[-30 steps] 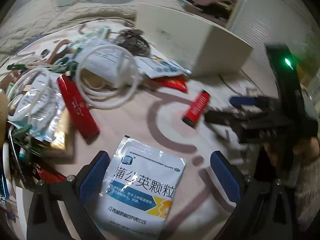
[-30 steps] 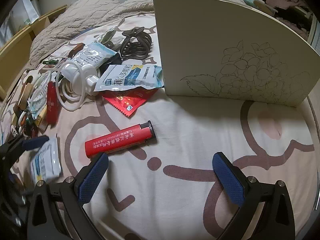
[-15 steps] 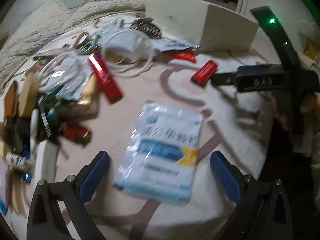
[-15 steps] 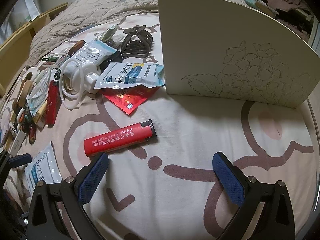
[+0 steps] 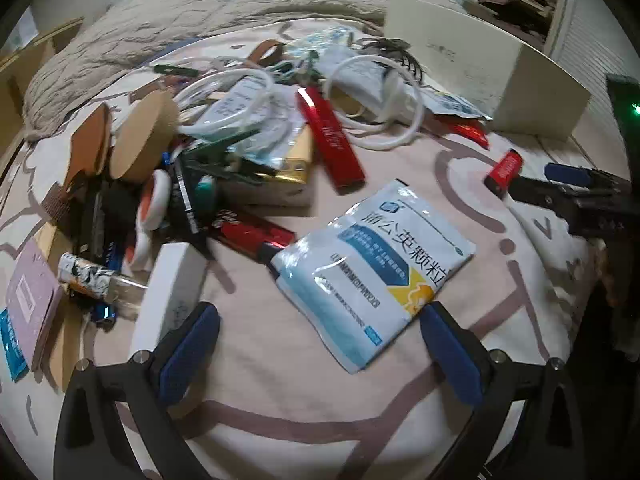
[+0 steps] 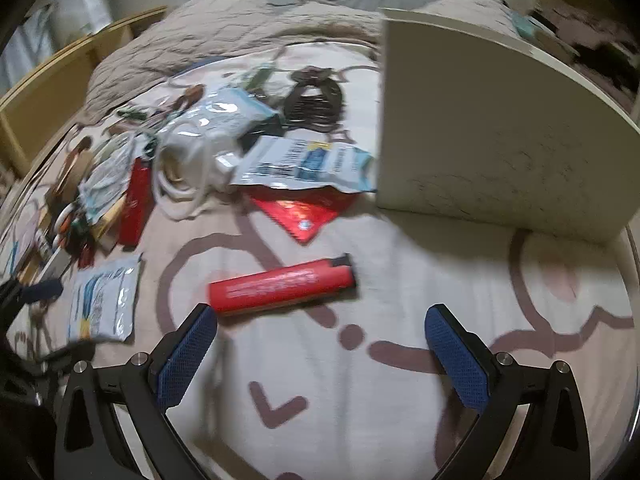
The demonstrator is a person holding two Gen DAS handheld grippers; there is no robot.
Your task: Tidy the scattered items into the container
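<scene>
Both grippers, left gripper (image 5: 320, 344) and right gripper (image 6: 320, 344), spread wide and empty above sachet (image 5: 376, 268) and red lighter (image 6: 282, 286) on the bed (image 6: 400, 400).

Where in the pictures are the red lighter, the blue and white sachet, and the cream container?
red lighter (image 6: 282, 286): right wrist view, middle of its red body.
blue and white sachet (image 5: 376, 270): left wrist view, centre of its printed face.
cream container (image 6: 480, 132): right wrist view, its near wall.

The red foil packet (image 6: 306, 216) lies half hidden under a blue-white sachet (image 6: 304, 166), both motion-blurred.
</scene>
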